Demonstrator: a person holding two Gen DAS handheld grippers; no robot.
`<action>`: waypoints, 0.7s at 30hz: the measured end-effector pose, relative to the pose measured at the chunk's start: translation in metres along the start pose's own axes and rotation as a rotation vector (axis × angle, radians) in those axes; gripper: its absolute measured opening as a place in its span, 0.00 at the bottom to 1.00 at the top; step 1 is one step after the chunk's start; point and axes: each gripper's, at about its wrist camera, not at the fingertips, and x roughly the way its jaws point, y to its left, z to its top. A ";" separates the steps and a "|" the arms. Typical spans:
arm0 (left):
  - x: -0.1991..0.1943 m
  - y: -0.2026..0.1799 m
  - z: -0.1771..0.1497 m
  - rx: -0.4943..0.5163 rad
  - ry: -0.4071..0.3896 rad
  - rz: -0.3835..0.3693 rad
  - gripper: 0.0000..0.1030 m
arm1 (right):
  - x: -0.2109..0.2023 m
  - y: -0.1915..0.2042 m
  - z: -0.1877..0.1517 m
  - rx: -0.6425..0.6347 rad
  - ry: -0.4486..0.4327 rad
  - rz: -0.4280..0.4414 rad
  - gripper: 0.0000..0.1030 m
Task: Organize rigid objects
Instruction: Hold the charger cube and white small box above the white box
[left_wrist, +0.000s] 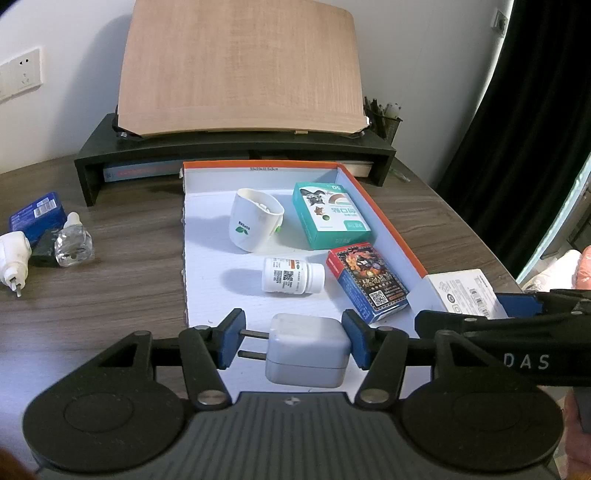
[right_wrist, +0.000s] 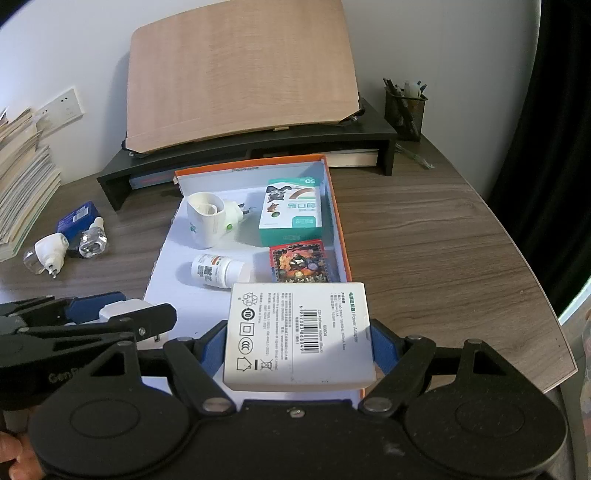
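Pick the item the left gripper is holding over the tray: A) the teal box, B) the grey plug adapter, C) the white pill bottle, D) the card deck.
B: the left gripper has its blue pads closed on the grey plug adapter, prongs pointing left, above the tray.

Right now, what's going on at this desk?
A person is sorting small items into an orange-edged box. The left hand-held gripper is shut on a white charger over the box's near end. The right hand-held gripper clamps a flat white adapter box above the near right corner. A pill bottle, card pack and teal carton already lie inside.
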 end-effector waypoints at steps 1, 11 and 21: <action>0.000 0.000 0.000 -0.001 0.000 0.000 0.57 | 0.000 0.000 0.000 0.001 0.000 0.000 0.90; 0.003 0.002 0.001 -0.002 0.004 -0.001 0.57 | 0.006 0.000 0.004 0.004 0.002 -0.002 0.90; 0.011 0.008 0.008 -0.006 0.015 0.006 0.57 | 0.017 0.005 0.014 -0.001 0.009 0.005 0.90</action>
